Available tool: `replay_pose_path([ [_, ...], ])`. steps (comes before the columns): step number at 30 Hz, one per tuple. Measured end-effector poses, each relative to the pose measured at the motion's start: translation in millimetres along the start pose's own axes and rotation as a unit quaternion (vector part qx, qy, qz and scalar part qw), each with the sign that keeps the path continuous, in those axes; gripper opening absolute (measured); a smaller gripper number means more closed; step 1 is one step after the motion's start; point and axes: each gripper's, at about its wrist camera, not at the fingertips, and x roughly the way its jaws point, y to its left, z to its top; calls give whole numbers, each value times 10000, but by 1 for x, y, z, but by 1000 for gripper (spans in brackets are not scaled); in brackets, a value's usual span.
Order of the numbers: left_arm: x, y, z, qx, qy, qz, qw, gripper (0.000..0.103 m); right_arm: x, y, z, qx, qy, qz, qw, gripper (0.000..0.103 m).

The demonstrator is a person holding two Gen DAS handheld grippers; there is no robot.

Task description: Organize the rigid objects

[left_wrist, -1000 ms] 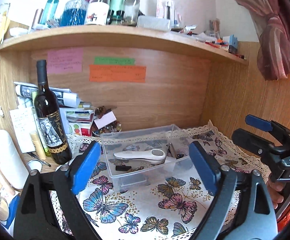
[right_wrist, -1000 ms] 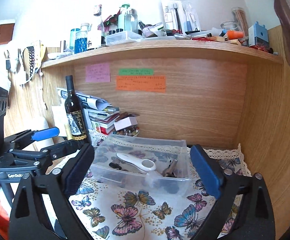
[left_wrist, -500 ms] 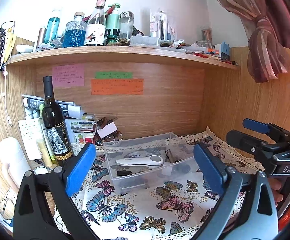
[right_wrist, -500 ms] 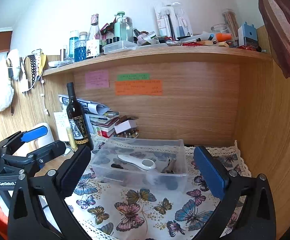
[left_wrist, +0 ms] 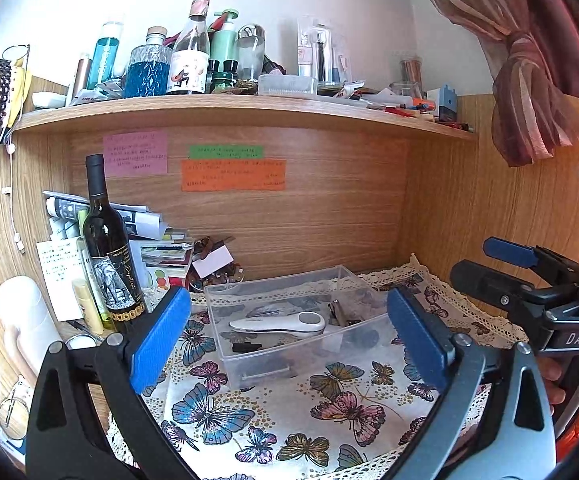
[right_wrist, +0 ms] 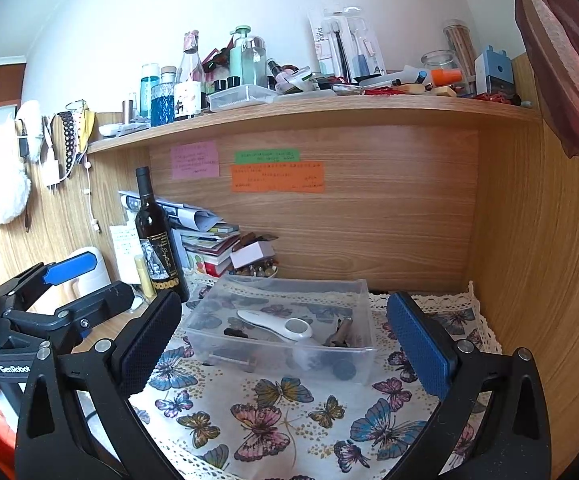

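Note:
A clear plastic box [left_wrist: 225,312] [right_wrist: 363,296] stands on the butterfly cloth [left_wrist: 289,412] [right_wrist: 273,420]. In it lie a white handheld magnifier [left_wrist: 277,325] [right_wrist: 277,324], a metal clip [left_wrist: 335,312] [right_wrist: 341,332] and small dark items. My left gripper [left_wrist: 289,344] is open and empty, held back from the box at its near side. My right gripper [right_wrist: 285,348] is open and empty too, also back from the box. Each gripper shows at the edge of the other's view, the right one [left_wrist: 529,292] and the left one [right_wrist: 57,304].
A dark wine bottle [left_wrist: 109,248] [right_wrist: 157,236] stands left of the box by a stack of papers and books [left_wrist: 157,248]. A bowl of beads [left_wrist: 217,276] sits behind the box. The shelf above [left_wrist: 249,108] is crowded with bottles. A wooden wall [right_wrist: 529,260] closes the right side.
Both grippers have pulled back and risen, so the box looks smaller and more of the shelf shows. Both stayed open. Nothing in the box moved.

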Motion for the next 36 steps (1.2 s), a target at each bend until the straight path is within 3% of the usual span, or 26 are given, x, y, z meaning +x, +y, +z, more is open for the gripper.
replay_pose_path([
  [36, 1, 0, 0, 19, 13, -36, 10000, 101, 0, 5, 0, -84, 13, 32, 10000, 103],
])
